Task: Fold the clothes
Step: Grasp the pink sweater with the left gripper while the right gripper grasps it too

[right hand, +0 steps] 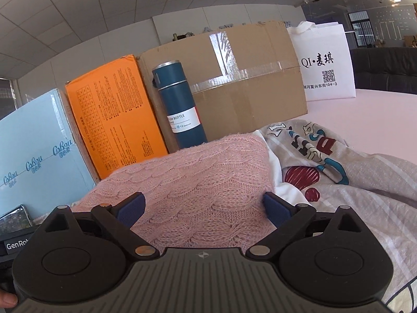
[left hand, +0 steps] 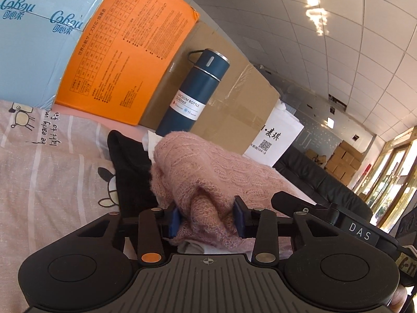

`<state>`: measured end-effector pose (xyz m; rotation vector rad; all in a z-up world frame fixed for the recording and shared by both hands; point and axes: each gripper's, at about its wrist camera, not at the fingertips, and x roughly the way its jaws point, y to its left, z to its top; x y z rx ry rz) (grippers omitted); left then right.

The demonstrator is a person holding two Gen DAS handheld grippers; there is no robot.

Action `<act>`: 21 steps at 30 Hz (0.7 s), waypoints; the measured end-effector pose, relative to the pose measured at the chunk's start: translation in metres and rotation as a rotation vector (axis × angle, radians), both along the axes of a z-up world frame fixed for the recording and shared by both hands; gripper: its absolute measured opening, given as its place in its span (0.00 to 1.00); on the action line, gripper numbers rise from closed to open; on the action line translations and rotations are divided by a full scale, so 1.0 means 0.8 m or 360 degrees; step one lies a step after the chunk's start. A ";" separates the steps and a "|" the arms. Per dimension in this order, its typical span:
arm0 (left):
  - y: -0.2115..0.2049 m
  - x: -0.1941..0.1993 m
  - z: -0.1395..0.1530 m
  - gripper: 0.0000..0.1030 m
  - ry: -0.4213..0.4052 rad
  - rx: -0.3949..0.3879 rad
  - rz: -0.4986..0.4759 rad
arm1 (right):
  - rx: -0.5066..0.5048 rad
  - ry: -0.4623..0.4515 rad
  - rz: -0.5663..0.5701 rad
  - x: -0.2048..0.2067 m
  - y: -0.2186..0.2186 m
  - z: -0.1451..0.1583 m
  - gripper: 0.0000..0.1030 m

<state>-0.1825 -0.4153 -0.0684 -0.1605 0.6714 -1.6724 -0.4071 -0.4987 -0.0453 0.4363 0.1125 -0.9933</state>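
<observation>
Left gripper [left hand: 208,217] clamped on a bunched fold of the pink knit sweater [left hand: 198,172], blue pads pinching it from both sides. Right gripper [right hand: 203,208] spread wide, fingers apart w/ the sweater's knit between and in front of them, not squeezed. Sweater heaped on the pink striped sheet [left hand: 52,177], black garment [left hand: 127,164] just beside. Behind: teal vacuum bottle [right hand: 179,104] upright vs. cardboard box [right hand: 247,88], orange box [right hand: 114,114] next to it.
</observation>
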 end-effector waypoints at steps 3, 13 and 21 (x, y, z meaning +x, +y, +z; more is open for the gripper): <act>0.003 0.001 0.001 0.32 0.0004 -0.0012 -0.0013 | -0.0009 -0.0061 0.0004 -0.007 0.000 0.000 0.68; 0.033 0.001 0.012 0.29 -0.0020 -0.0181 -0.0005 | -0.0070 -0.0508 0.0183 -0.049 0.005 0.007 0.25; 0.081 -0.005 0.030 0.29 -0.0104 -0.0227 0.0012 | -0.0115 -0.0723 0.0475 -0.063 0.016 0.014 0.24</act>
